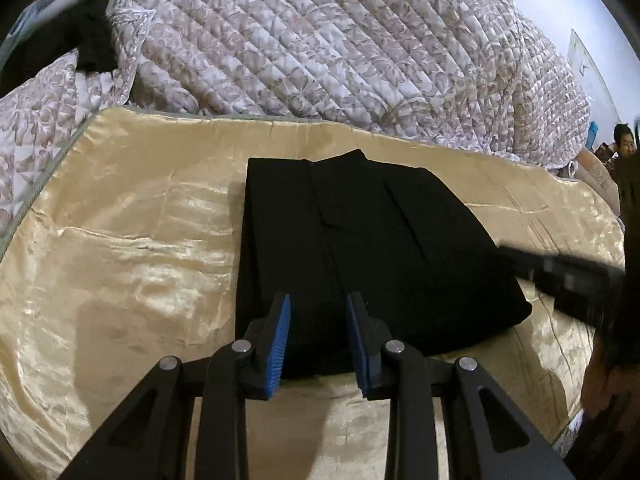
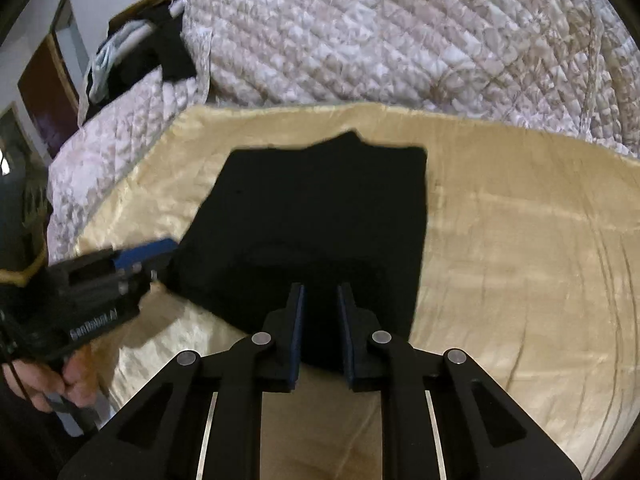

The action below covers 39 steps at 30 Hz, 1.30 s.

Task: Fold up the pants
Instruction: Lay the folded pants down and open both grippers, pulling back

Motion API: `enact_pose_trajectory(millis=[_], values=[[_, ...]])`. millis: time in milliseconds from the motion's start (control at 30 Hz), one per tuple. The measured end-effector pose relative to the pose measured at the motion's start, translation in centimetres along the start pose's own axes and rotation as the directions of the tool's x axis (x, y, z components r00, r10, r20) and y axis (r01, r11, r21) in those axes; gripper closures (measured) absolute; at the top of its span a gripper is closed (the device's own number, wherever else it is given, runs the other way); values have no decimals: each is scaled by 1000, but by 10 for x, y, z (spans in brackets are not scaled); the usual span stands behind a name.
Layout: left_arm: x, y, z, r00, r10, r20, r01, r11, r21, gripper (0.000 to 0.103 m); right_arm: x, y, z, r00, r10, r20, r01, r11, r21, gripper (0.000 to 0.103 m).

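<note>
The black pants [image 1: 360, 256] lie folded into a compact rectangle on the gold satin sheet [image 1: 120, 248], in front of a heaped quilted floral bedspread [image 1: 320, 48]. The left gripper [image 1: 318, 312] hovers at the bundle's near edge, its blue-padded fingers spread and holding nothing. The right gripper [image 2: 320, 300] hangs over the same near edge, its fingers likewise parted with no cloth between them.

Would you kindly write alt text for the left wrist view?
Folded black pants lie flat on a shiny gold satin sheet. The open left gripper hovers over their near edge, holding nothing; a quilted floral blanket is heaped behind.
</note>
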State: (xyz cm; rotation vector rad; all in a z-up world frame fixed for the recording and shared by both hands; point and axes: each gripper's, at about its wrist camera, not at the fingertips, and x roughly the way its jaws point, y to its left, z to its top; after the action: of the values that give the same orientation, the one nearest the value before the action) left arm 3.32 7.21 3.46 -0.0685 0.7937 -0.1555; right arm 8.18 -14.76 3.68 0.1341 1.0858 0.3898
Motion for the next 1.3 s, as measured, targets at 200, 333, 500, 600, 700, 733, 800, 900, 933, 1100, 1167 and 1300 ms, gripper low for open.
enact_pose_trajectory(millis=[200,333,500,600,700,733,800,900,933,1100,1167,1300], values=[[7,0,6,1000,18,-12,-18,1000,-11,72,19,-11,38,1000,15,27,-14,1000,-11,87],[14,-1,8,999,41,-22,-41,999,-3,72,58,-29,52,999,-7,-38,8,1000,15,84],[17,-4,10,998,58,-21,-57,998,8,72,62,-56,48,998,-18,-53,24,993,116,84],[14,-2,11,998,55,-20,-55,998,-3,72,49,-52,46,998,-50,-39,54,994,95,84],[6,-1,10,998,58,-7,-58,998,-6,72,27,-40,37,1000,-26,-12,27,995,92,80],[3,0,9,998,60,-4,-60,998,-10,72,23,-37,34,1000,-24,-7,25,996,89,76],[-3,1,8,998,60,6,-60,998,-15,72,11,-24,25,1000,-18,7,18,997,70,72],[-12,0,4,997,68,21,-68,998,-18,71,-10,-4,6,999,-19,28,18,999,44,72],[-15,0,1,997,67,23,-67,997,-23,71,-14,0,2,999,-18,35,17,999,41,72],[-21,-1,-21,998,57,3,-57,998,-35,70,-32,21,-33,999,-34,39,33,999,24,72],[-18,-3,-27,998,57,-15,-57,998,-30,70,-31,23,-43,999,-42,29,41,999,16,72],[-13,-3,-35,997,66,-43,-67,997,-25,70,-22,21,-56,999,-23,-28,24,999,42,72]])
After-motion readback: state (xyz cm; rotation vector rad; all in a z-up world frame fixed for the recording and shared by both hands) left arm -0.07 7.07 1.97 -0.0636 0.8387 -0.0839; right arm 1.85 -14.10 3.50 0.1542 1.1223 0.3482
